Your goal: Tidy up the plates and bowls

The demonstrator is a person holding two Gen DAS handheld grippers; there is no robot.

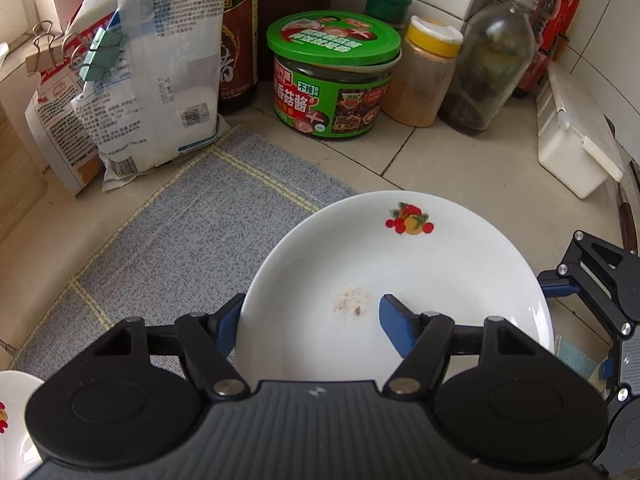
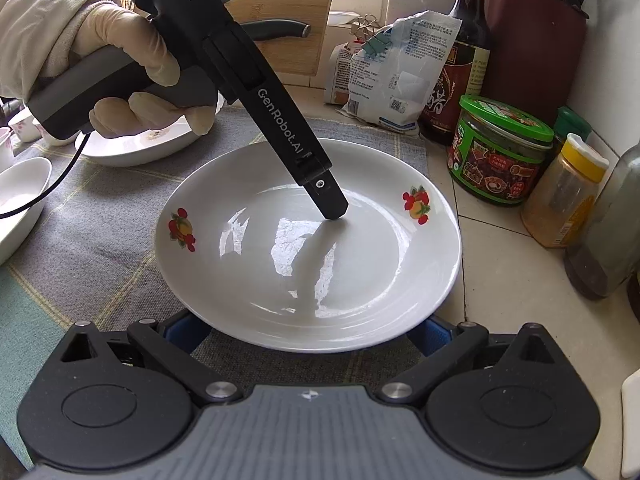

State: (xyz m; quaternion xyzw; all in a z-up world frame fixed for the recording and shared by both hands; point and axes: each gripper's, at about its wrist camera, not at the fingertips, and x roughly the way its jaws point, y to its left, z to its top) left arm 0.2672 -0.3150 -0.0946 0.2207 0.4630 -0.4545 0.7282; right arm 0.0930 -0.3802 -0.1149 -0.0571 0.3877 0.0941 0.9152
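Nearest me, my left gripper [image 1: 310, 320] straddles the rim of a white plate [image 1: 440, 264] with fruit prints: one blue finger lies outside the rim, the other over the plate's inside, but I cannot tell if they pinch it. My right gripper [image 2: 308, 330] sits at the plate's near edge, its fingertips hidden beneath the rim, so its jaws are unreadable. The plate lies half on a grey woven mat [image 1: 192, 232], half over beige counter tiles [image 1: 460, 168]. Left of it, other white dishes [image 2: 136, 146] are partly cut off or covered by a gloved hand [image 2: 132, 76]. Behind stand a green-lidded jar [image 1: 332, 80], a yellow-capped spice jar [image 1: 424, 76], bottles and clipped bags [image 1: 132, 92] against white wall tiles.
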